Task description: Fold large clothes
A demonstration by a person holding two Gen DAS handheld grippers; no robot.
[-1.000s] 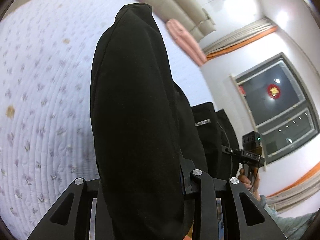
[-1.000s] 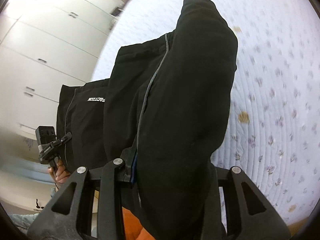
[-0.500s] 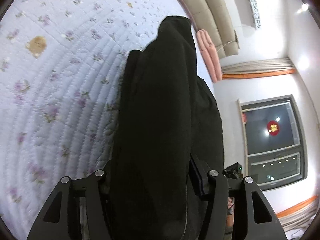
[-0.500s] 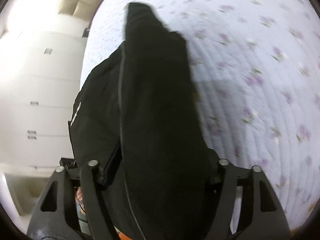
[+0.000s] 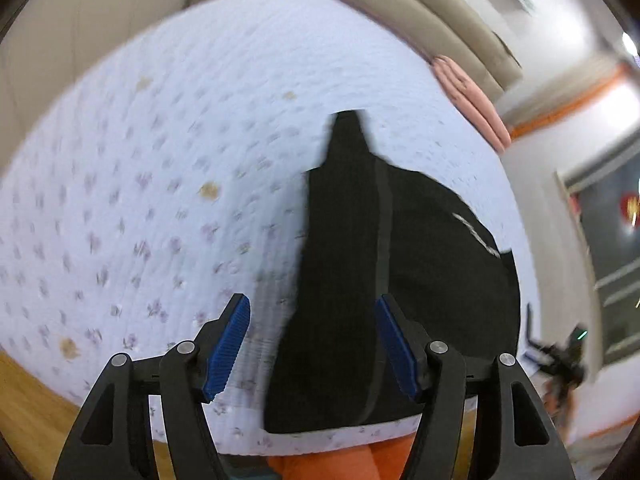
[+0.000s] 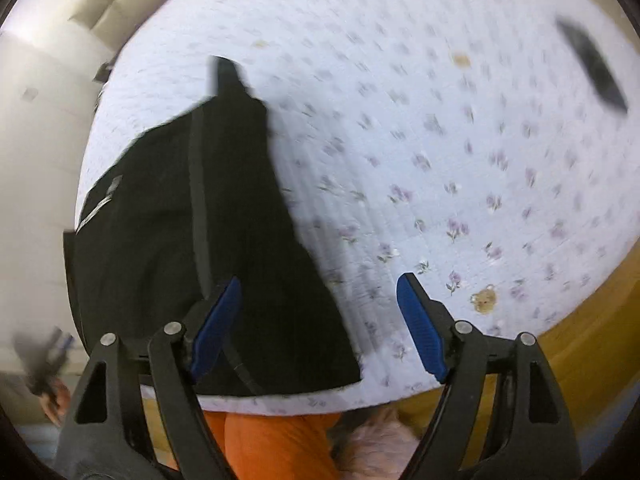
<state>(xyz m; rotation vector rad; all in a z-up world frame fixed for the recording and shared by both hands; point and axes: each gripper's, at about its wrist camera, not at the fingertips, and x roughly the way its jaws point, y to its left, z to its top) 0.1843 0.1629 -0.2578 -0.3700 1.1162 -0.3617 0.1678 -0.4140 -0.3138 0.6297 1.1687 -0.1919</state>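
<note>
On the quilt point(image 5: 160, 160), black garment point(image 5: 360, 260).

Bed with a white quilt point(image 5: 168, 168) printed with small purple flowers and a few tan motifs. Beige padded headboard point(image 5: 420, 12) along the far edge; folded pink cloth point(image 5: 476, 100) at its right corner. Dark window point(image 5: 612, 248) in the right wall, bright lamp glare above. White cabinet doors point(image 6: 36, 128) at left. Wood floor point(image 6: 592, 320).
</note>
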